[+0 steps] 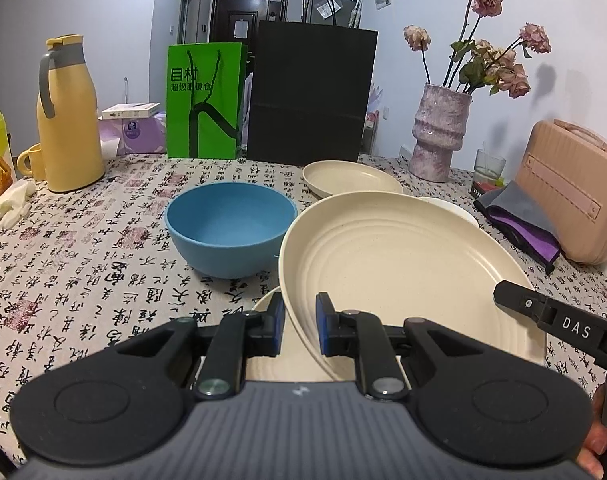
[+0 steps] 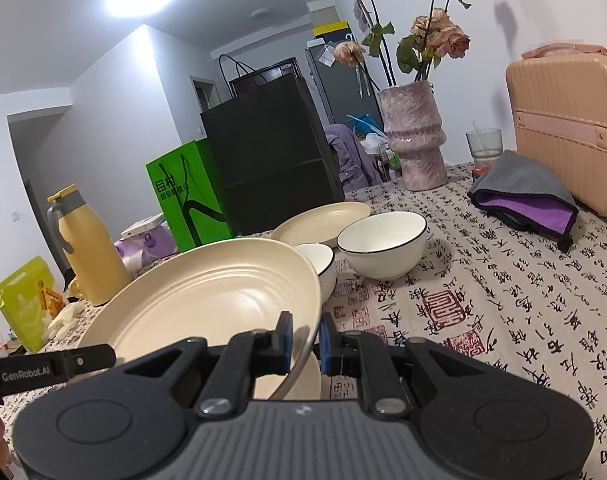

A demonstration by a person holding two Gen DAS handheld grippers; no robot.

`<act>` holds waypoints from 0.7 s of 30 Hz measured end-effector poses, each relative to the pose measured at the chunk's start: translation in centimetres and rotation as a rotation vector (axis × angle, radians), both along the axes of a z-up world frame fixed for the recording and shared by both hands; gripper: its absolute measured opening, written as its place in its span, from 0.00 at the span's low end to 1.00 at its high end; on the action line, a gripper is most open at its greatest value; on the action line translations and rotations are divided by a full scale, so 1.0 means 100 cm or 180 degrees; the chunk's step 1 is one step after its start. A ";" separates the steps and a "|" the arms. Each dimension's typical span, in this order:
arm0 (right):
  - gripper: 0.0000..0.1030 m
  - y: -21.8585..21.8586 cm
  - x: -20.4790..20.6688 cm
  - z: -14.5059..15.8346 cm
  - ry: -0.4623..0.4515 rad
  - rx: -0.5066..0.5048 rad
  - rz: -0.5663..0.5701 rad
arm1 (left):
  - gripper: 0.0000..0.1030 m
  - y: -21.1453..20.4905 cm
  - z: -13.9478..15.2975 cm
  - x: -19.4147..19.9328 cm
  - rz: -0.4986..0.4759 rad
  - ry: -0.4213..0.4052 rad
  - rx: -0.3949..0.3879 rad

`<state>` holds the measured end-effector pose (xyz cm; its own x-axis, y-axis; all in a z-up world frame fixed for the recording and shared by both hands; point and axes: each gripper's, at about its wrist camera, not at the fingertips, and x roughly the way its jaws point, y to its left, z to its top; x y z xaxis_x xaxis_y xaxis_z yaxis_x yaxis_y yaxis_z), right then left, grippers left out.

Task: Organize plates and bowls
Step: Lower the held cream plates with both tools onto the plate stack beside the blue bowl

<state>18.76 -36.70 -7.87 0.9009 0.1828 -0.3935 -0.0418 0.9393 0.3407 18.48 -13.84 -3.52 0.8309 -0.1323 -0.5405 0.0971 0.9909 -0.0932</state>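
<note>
Left wrist view shows the left claw pinched on the near rim of a large cream plate, and the right wrist view shows the right claw clamped on the same plate's opposite rim; both claws stand narrow, holding it tilted just above a second cream plate on the surface. The plate looks stiff, light and matte, probably plastic or wheat-straw, so it should not chip easily; its thin raised rim is the sensible hold, though a smooth lip could slip if tipped further. It is pale cream with concentric ridges. A blue bowl sits just left of the plate; two white bowls stand behind it.
</note>
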 end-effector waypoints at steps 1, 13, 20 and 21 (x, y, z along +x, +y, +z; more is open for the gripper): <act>0.13 0.000 0.001 -0.001 0.0009 0.0000 0.0000 | 0.15 0.000 -0.001 0.001 0.0000 0.0008 -0.0001; 0.13 0.000 0.011 -0.011 0.0099 -0.0016 0.0006 | 0.15 0.002 -0.013 0.012 -0.0006 0.0129 -0.0034; 0.13 0.000 0.014 -0.015 0.0137 -0.0044 0.0003 | 0.15 0.003 -0.018 0.017 -0.0019 0.0180 -0.0046; 0.13 0.001 0.015 -0.016 0.0149 -0.0048 0.0008 | 0.15 0.003 -0.019 0.018 -0.0014 0.0191 -0.0041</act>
<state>20.25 -36.58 -9.49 0.8810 0.1787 -0.4380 -0.0283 0.9442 0.3282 20.27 -13.54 -5.40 0.7964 -0.1433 -0.5875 0.0954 0.9891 -0.1119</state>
